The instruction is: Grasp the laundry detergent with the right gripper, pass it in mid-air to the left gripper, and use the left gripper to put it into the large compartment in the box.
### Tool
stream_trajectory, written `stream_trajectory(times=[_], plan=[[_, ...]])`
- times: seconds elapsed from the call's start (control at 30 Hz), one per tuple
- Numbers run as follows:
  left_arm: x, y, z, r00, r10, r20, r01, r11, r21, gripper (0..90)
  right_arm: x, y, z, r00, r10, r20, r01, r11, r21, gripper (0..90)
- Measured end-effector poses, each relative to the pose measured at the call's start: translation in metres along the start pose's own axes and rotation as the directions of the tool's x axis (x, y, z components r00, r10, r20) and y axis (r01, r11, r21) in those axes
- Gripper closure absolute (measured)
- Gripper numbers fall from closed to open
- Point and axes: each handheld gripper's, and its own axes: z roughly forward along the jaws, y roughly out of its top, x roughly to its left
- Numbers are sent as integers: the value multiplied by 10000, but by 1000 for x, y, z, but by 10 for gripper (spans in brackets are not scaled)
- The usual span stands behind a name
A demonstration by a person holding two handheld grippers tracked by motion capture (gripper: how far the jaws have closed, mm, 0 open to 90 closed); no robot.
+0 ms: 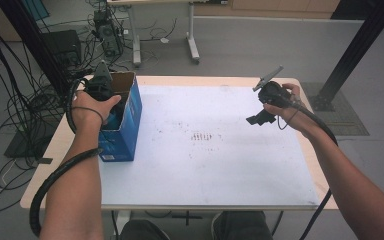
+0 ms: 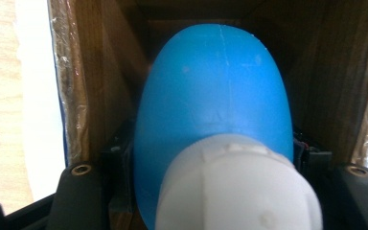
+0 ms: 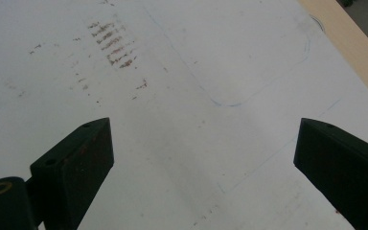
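A blue cardboard box (image 1: pixel 125 125) stands open-topped at the left edge of the white mat (image 1: pixel 220 165). My left gripper (image 1: pixel 101 89) reaches down into it. In the left gripper view its jaws press on both sides of a blue bottle (image 2: pixel 215 86) with a white cap (image 2: pixel 239 191), and the box's brown inner walls (image 2: pixel 100 72) surround it. My right gripper (image 1: pixel 260 116) hovers over the mat's right part, well away from the box. Its jaws stand wide open (image 3: pixel 203 139) with nothing between them, only the mat below.
Brown smudges (image 1: pixel 202 136) mark the middle of the mat. The wooden table edge (image 1: pixel 314 107) runs close to the right hand. Cables and equipment (image 1: pixel 35 95) crowd the floor on the left. A black post (image 1: pixel 352 50) rises at the back right.
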Motion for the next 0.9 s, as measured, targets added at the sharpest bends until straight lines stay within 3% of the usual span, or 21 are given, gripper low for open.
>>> stream_trajectory(times=[0.43, 0.9], plan=[[-1, -1, -2, 9998, 172, -79, -172, 9998, -36, 327, 0, -1, 1, 10000, -5, -30, 5, 10000, -5, 64], [-6, -6, -32, 9955, 653, -688, -685, 9967, -446, 284, 0, 2, -1, 10000, 84, 22, -83, 9999, -141, 64]])
